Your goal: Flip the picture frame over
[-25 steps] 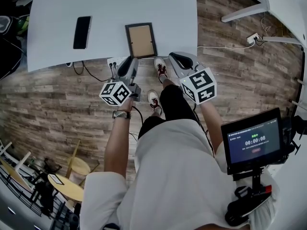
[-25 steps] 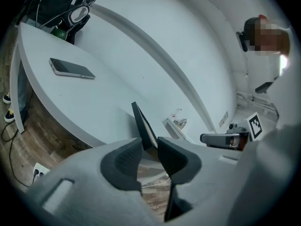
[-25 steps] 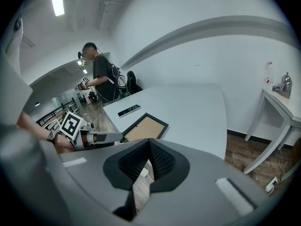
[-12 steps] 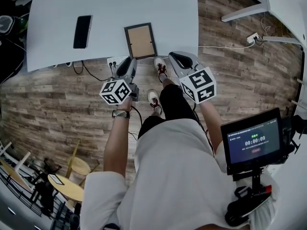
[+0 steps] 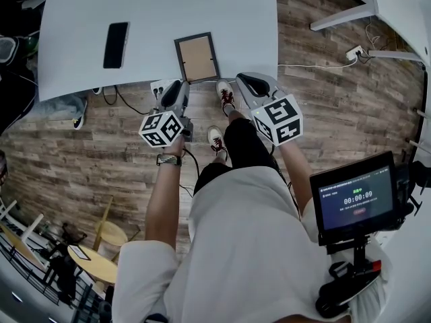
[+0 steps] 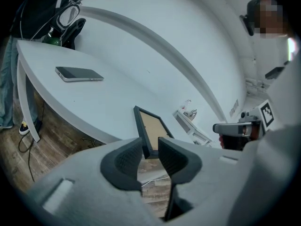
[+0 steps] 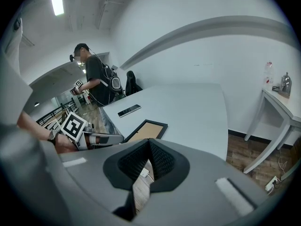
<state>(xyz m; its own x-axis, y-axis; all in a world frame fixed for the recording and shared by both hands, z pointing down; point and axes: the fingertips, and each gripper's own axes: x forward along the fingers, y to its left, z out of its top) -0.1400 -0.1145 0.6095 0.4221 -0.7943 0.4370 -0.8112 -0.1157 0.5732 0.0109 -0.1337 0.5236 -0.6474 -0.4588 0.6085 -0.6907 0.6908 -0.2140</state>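
The picture frame (image 5: 197,57) lies flat on the white table (image 5: 222,12) near its front edge, its black rim around a brown backing board that faces up. My left gripper (image 5: 176,89) hovers just off that edge, below and left of the frame, with its jaws open and empty. In the left gripper view the frame (image 6: 151,128) lies just beyond the gap of the left gripper (image 6: 149,147). My right gripper (image 5: 248,80) hangs off the edge to the frame's right, jaws shut on nothing. From the right gripper (image 7: 149,143) the frame (image 7: 146,130) shows ahead.
A black phone (image 5: 115,44) lies on the table left of the frame. A power strip (image 5: 160,86) and cables lie on the wood floor under the table edge. Another person (image 7: 96,79) stands beyond the table. A second white table (image 5: 397,5) stands at upper right.
My left gripper has edged slightly toward the table and turned a little. A person's leg and shoe have come into view under the table's left end. My right gripper has stayed put.
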